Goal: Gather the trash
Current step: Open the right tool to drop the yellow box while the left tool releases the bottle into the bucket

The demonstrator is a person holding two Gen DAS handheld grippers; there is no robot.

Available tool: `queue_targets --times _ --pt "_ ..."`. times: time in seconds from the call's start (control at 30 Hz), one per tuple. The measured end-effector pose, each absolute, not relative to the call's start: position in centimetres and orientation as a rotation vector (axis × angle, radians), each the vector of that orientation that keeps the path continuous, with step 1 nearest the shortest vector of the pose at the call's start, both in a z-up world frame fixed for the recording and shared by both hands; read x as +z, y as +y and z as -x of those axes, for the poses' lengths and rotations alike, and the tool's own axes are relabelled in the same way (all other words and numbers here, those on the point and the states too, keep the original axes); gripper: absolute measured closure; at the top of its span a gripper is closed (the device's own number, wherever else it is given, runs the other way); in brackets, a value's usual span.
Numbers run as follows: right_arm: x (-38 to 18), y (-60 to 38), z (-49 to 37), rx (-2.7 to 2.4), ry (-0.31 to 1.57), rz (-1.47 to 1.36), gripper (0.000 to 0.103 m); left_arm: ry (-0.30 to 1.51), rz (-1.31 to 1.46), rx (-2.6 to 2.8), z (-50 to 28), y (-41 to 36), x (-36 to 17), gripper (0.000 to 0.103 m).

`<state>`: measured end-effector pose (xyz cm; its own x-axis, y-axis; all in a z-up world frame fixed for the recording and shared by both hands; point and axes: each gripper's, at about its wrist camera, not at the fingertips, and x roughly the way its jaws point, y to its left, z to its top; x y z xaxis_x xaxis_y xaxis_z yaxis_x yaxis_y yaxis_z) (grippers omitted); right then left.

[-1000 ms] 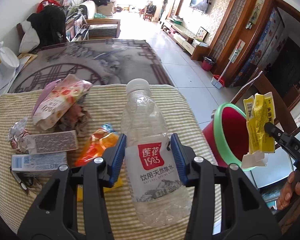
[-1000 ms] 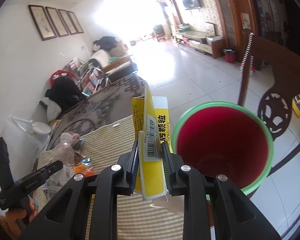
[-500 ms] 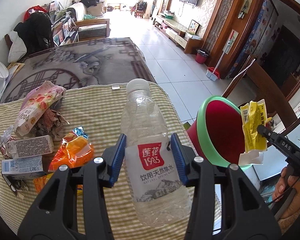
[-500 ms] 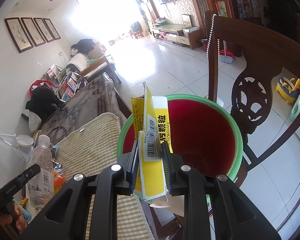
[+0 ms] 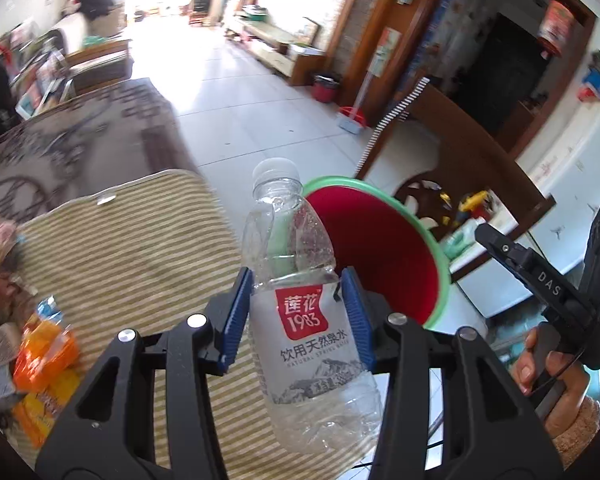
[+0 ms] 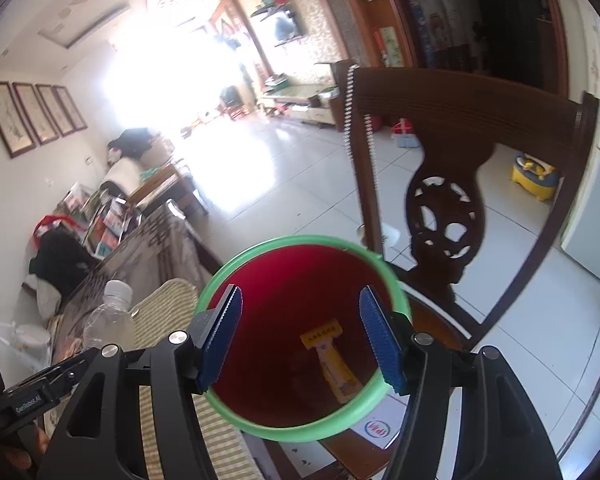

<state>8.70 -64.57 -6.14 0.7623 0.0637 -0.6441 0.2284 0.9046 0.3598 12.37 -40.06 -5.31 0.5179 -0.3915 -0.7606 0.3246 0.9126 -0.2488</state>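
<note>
Two grippers are working for you here. Your left gripper (image 5: 298, 312) is clamping its blue fingers (image 5: 235, 320) on the labelled middle of the clear water bottle (image 5: 300, 320), holding it with the cap tilted away, above the edge of the striped counter (image 5: 140, 240) and just beside the red bin (image 5: 380, 248) with the green rim. Your right gripper (image 6: 300, 336) is hovering over that bin's mouth; its fingers have just been opening and are standing apart with nothing between them. One yellow packet (image 6: 332, 356) is lying at the bottom of the bin. More wrappers (image 5: 40, 356) are sitting on the counter's left side.
</note>
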Motion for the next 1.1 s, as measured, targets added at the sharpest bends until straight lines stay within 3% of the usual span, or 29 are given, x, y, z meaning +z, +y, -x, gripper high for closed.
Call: queue_targets --times 0.13,0.2,0.8,1.1 --pt "-6.0 -66.2 -7.3 -0.153 0.688 -0.461 0.042 0.922 0.03 -0.544 -13.5 -44.6 -5.4 0.055" --pt "-6.1 -66.5 -6.8 -0.171 0.688 -0.467 0.041 0.921 -0.017 -0.545 -14.1 -46.2 -5.6 0.014" --pt "-5.3 -60.4 -8.9 -0.016 0.703 -0.384 0.039 0.936 0.213 -0.137 -9.8 -29.3 -7.1 0.012" --pt "-5.7 -56.7 -10.2 0.079 0.737 -0.344 0.038 0.954 0.23 -0.085 -8.7 -26.4 -7.7 0.012"
